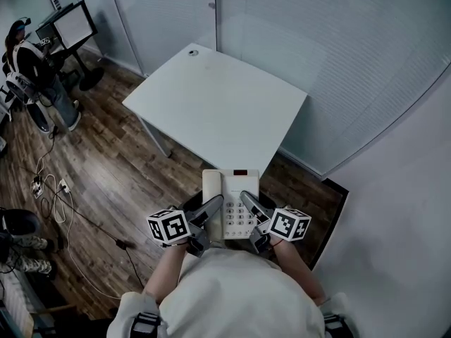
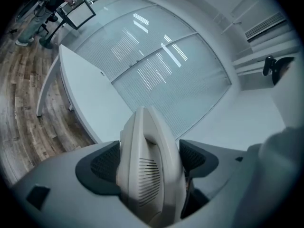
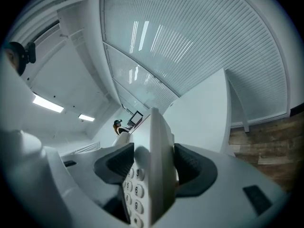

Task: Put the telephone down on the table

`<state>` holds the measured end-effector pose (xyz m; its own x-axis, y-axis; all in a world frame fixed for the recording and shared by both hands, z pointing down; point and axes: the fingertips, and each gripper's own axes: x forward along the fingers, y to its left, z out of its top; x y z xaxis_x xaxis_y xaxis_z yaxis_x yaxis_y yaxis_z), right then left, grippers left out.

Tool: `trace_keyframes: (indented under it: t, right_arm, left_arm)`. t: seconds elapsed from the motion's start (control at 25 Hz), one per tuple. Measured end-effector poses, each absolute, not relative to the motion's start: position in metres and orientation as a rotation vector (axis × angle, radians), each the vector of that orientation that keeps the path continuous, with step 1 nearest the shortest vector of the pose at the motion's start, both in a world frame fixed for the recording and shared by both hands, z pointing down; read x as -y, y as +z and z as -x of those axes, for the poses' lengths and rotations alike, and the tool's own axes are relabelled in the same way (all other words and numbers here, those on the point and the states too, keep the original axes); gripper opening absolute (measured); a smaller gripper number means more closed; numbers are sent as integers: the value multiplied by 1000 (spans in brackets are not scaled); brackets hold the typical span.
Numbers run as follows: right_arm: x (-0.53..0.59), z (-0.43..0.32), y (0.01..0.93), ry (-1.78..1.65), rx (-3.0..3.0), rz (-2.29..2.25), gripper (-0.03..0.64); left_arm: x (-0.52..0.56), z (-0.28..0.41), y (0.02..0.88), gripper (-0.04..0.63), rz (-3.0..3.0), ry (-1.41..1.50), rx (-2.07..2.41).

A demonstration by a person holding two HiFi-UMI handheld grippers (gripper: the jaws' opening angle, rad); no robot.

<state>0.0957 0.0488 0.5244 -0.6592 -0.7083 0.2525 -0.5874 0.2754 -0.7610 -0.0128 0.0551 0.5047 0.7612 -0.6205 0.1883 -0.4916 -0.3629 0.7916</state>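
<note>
The wooden floor [image 1: 106, 167] is being crossed by loose cables [image 1: 59, 203], while a monitor [image 1: 74, 25] is being flanked by a person [image 1: 29, 65] near the ribbed glass partition [image 1: 338, 55].

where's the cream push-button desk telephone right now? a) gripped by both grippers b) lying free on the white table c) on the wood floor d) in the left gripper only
a: the cream push-button desk telephone is clamped in the fingers of the left gripper and the right gripper, one on each side.
</note>
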Motion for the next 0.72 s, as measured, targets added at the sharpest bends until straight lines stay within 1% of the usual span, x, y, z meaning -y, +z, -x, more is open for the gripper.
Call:
trace_keyframes:
  t: [0.36, 0.72]
  right_arm:
    - [30, -69, 520, -1349, -2380, 1241, 273]
    - [96, -61, 521, -1353, -2346, 1291, 272]
  left_arm:
    - [26, 40, 501, 376, -2025, -163, 814]
    - [96, 49, 504, 376, -2019, -153, 766]
